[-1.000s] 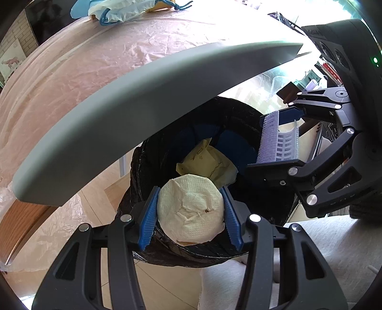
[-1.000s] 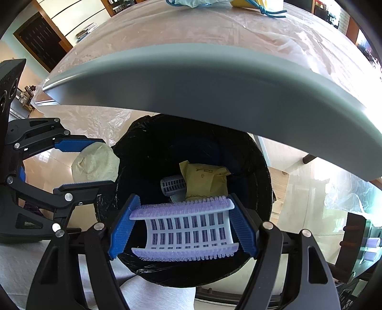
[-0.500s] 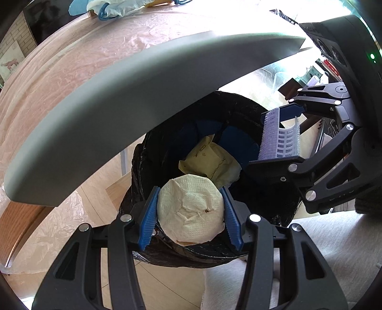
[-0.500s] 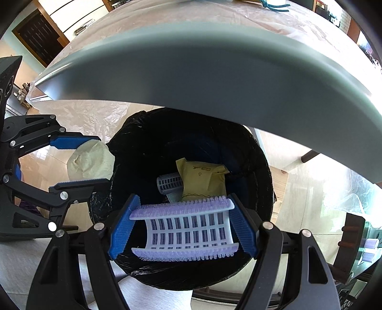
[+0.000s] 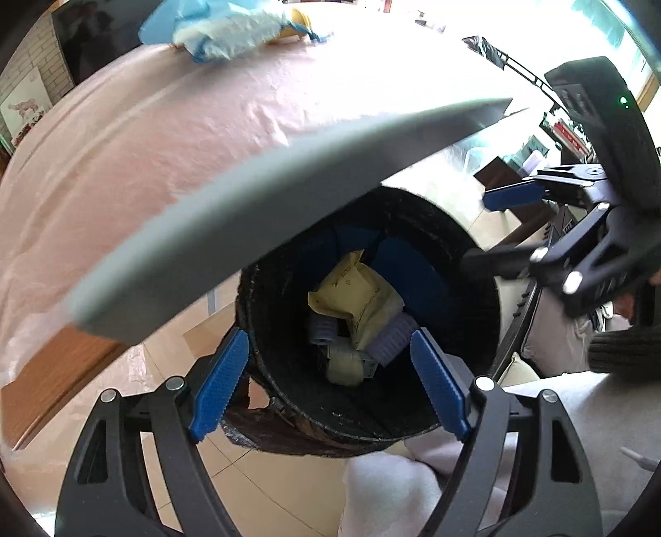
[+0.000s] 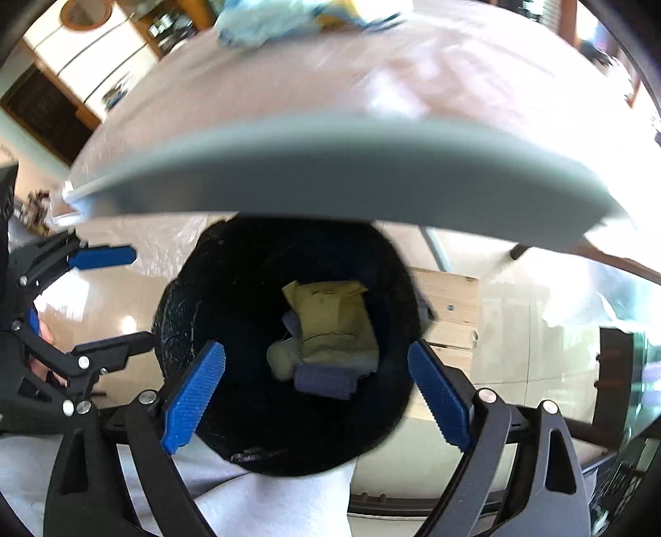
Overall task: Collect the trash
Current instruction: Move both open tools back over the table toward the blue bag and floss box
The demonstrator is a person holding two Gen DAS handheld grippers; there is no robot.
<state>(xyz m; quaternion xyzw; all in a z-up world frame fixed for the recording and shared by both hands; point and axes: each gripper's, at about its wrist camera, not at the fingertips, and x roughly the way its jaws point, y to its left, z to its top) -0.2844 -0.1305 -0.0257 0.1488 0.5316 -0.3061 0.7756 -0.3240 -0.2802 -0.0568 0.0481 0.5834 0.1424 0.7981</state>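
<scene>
Both tongs hang above a black trash bin (image 5: 467, 264) that stands on the floor, partly under the edge of the counter (image 5: 256, 206). The left tongs (image 5: 328, 382) are opening, and nothing is between their blue pads. The right tongs (image 6: 316, 392) are opening too, also with an empty gap. Each one points steeply down into the mouth of the bin.

The trash lies at the bottom of the bin: a yellow paper bag (image 5: 359, 297), a pale crumpled napkin (image 5: 345, 365) just beside it, and a purple plastic piece (image 5: 392, 334) that leans against the bag. In the right view the same purple piece (image 6: 324, 380) is in front of the bag (image 6: 330, 318).

On the counter, which has a pinkish plastic cover, a blue and white heap (image 5: 223, 31) lies at the far side, well apart from the bin. The right view is a little blurred.
</scene>
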